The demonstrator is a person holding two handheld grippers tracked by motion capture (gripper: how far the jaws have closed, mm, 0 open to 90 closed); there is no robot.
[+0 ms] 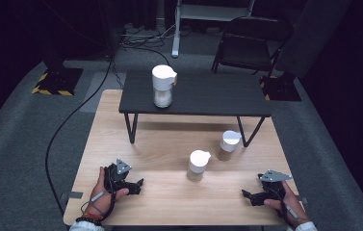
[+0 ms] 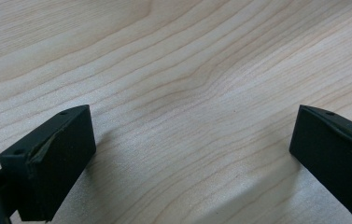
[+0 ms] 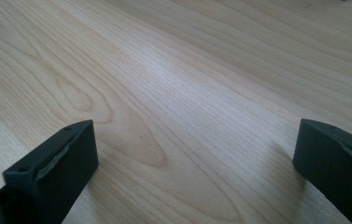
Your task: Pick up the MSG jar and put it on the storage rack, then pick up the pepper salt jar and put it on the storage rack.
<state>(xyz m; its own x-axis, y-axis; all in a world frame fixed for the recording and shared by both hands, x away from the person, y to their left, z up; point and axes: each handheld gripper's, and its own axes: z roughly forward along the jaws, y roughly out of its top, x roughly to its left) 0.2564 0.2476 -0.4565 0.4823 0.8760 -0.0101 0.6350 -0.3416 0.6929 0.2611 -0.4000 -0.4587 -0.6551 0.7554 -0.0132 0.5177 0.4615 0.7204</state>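
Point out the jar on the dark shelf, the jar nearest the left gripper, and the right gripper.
Shelf jar [image 1: 163,86]: high view, its white lid.
Middle jar [image 1: 198,162]: high view, its white lid.
Right gripper [image 1: 249,196]: high view, between its fingertips.

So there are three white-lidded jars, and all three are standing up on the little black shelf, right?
Not quite. The high view shows only one white-lidded jar on the little black shelf. The other two jars stand lower down on the wooden table, in front of the shelf. There are three jars, as you said.
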